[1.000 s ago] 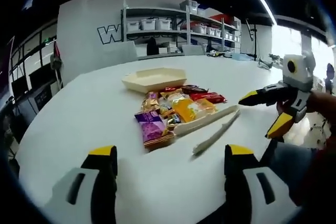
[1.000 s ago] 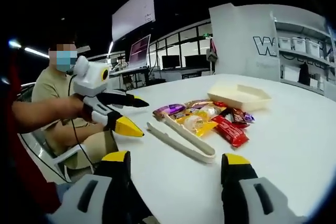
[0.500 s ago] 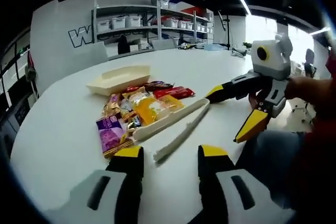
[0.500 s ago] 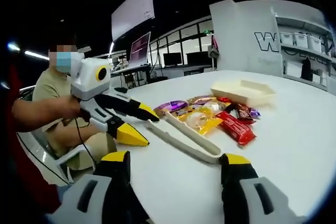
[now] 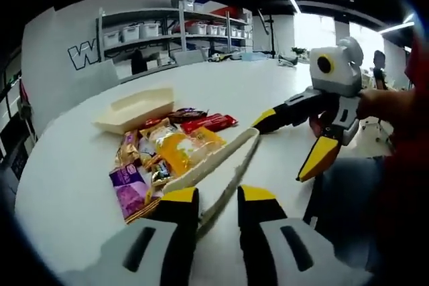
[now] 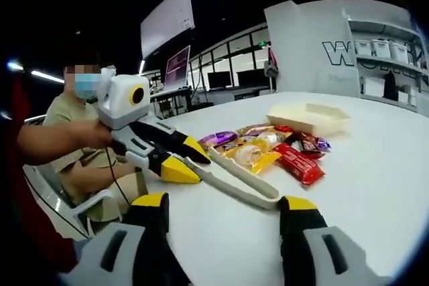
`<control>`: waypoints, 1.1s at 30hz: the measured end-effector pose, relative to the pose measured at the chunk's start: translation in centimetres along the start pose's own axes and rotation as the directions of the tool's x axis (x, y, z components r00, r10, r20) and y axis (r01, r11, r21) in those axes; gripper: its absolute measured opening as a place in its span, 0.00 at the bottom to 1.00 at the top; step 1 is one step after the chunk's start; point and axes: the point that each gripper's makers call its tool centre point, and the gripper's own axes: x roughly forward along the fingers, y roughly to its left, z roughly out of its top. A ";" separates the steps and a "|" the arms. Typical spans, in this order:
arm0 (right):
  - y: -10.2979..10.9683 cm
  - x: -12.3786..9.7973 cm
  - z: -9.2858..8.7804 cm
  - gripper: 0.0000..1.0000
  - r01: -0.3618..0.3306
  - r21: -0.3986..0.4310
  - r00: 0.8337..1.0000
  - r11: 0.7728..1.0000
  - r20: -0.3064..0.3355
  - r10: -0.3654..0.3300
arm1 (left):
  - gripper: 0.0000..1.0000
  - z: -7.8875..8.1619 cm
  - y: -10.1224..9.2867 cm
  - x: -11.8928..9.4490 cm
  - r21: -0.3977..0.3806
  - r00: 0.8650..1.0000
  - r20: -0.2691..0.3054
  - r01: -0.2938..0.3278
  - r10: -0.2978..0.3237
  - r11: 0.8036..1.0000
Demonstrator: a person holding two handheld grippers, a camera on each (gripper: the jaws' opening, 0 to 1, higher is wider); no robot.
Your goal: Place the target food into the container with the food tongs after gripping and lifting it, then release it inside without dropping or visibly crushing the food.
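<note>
Left gripper view first: the left gripper (image 5: 213, 200) sits low at the near edge of the white tabletop (image 5: 67, 192), its yellow-tipped jaws drawn close, with only a narrow gap between them. The near arm ends of the cream food tongs (image 5: 224, 165) run into that gap; whether the jaws actually pinch them I cannot tell. Just beyond, the tongs slant away across the table, their joined end near the right gripper (image 5: 289, 144). That one hangs above the table's right edge, jaws spread wide, nothing between them; its upper tip is close to the tongs' far end.

Beside the tongs lies the pile of wrapped snacks (image 5: 164, 152): a purple packet (image 5: 129, 185) nearest, a yellow packet (image 5: 182, 151) in the middle touching the tongs, red wrappers (image 5: 209, 122) farther back. Past the pile, near it but apart, the cream paper tray (image 5: 133, 109) stands with nothing inside. Shelving with bins (image 5: 167, 31) lines the far wall.

Right gripper view: the right gripper (image 6: 224, 209) shows wide-open jaws at the bottom, the tongs' joined end (image 6: 261, 195) between them but higher up the table. The left gripper (image 6: 182, 159) has its tips at the tongs' arm ends.
</note>
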 end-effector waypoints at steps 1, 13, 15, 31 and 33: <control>-0.1 0.0 0.0 0.65 0.001 -0.001 1.000 1.000 0.001 -0.001 | 0.15 0.2 -0.4 0.1 0.006 1.000 0.007 0.014 -0.014 1.000; -0.8 0.4 0.6 0.68 0.036 0.034 0.999 0.999 0.026 -0.037 | 0.04 0.6 -2.6 0.7 0.031 0.987 0.023 0.157 -0.158 0.987; -0.9 0.4 0.5 0.67 0.041 0.024 0.999 0.999 0.023 -0.042 | 0.04 0.6 -2.4 0.8 0.019 0.985 0.027 0.167 -0.168 0.986; -0.6 0.3 0.4 0.68 0.040 0.027 0.999 0.999 0.020 -0.041 | 0.01 2.0 -4.2 2.4 0.036 0.971 0.102 0.215 -0.218 0.976; -0.5 0.3 0.4 0.67 0.040 0.028 0.999 0.999 0.020 -0.040 | 0.01 2.0 -4.2 2.3 0.026 0.970 0.107 0.219 -0.220 0.975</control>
